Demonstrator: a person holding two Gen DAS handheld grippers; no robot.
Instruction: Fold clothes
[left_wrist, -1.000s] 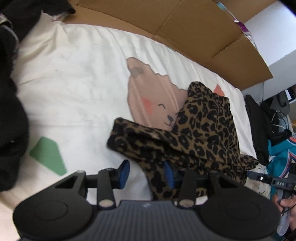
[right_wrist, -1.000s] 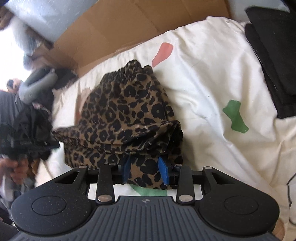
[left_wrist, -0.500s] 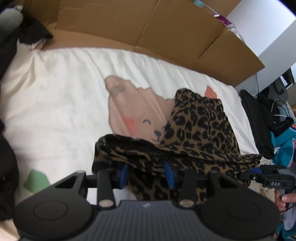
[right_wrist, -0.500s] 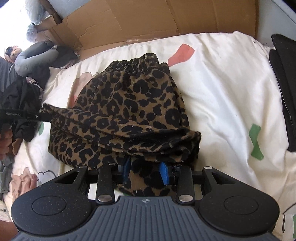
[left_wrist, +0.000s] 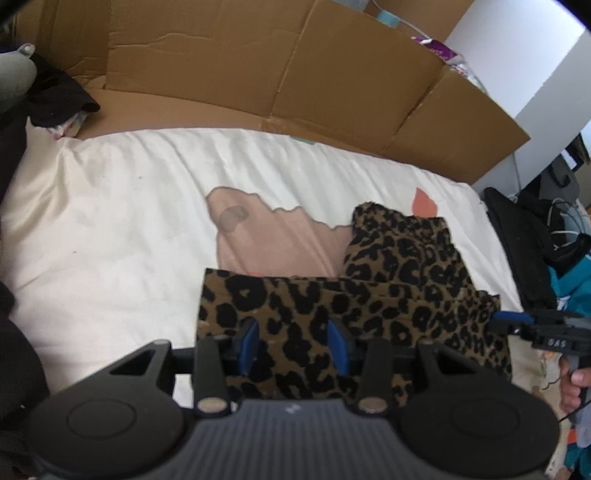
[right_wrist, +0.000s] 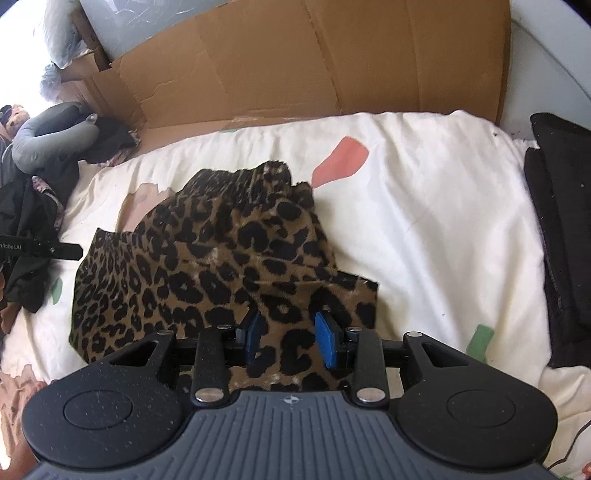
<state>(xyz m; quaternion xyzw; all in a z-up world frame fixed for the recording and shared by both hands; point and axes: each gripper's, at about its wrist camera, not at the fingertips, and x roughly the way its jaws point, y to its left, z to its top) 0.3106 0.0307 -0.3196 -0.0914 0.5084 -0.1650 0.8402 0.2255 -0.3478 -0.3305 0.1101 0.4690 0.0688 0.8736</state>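
A: Two grippers, one leopard-print garment (left_wrist: 388, 295) on the bed (left_wrist: 129, 221). Left gripper (left_wrist: 293, 345)?

B: Blue pads parted, cloth lying between and ahead of them, not pinched as far as I see. Right gripper (right_wrist: 290, 339) the same, jaws spread over the near edge.

A: Where's the garment exactly?

B: Straight ahead of both, near part doubled over the rest, waistband end farthest out.

A: Handling?

B: Soft, light, floppy, I'd judge; it will sag and slide. Best pinched at the near corners through both layers.
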